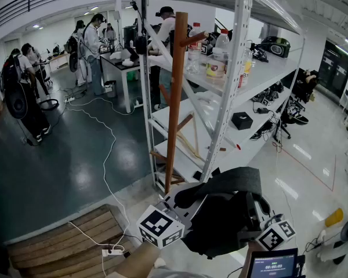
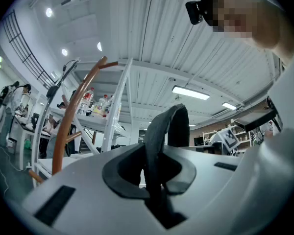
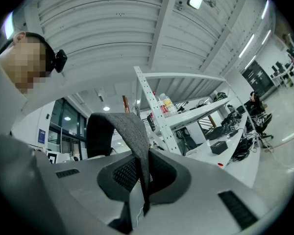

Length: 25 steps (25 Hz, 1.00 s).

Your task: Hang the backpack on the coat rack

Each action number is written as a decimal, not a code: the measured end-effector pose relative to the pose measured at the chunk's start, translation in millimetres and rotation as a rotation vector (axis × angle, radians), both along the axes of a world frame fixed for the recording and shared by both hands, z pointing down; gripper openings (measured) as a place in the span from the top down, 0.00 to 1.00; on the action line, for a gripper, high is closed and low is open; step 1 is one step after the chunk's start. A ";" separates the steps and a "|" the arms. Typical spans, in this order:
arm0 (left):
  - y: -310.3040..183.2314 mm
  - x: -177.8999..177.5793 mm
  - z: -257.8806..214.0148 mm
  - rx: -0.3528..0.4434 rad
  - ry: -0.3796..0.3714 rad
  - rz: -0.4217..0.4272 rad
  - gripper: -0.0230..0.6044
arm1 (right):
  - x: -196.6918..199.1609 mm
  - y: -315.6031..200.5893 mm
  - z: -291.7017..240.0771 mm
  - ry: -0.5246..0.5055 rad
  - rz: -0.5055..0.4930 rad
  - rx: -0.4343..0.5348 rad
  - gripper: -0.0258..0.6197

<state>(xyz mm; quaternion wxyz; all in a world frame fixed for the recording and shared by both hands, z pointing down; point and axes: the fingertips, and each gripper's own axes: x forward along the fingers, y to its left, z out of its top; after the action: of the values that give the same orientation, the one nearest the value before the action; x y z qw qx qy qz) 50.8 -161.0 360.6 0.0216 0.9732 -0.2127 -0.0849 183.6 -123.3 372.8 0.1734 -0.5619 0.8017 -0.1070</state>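
While the left tongs (image 2: 156, 177) and right tongs (image 3: 139, 180) each pinch the strap (image 1: 229, 181), the backpack (image 1: 220, 227) hides their tips from above.

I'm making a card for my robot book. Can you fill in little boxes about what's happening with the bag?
backpack: dark, held low, near the person, not hung yet
strap: arches up between both claws
left claw: shut on the strap
right claw: shut on the strap
coat rack: brown wooden pole with pegs, beside white shelves
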 end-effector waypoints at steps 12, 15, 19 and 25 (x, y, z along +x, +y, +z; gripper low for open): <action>-60.6 -60.8 -57.1 0.118 -0.005 -0.277 0.91 | -54.2 -93.8 -60.3 0.045 -0.156 0.068 0.90; -70.2 -67.0 -96.0 0.211 -0.034 -0.346 0.91 | -54.3 -108.7 -98.9 0.155 -0.114 0.110 0.90; -76.6 -71.1 -155.5 0.335 -0.048 -0.424 0.91 | -56.5 -115.4 -164.9 0.274 -0.058 0.212 0.90; -89.3 -73.6 -238.5 0.453 -0.040 -0.507 0.91 | -49.3 -126.0 -253.7 0.368 0.015 0.331 0.90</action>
<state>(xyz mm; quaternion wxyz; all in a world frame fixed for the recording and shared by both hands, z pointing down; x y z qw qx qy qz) -22.7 -250.3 122.1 -0.2210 0.8709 -0.4242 -0.1133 134.3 -249.3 119.1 0.1150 -0.5417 0.8223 0.1312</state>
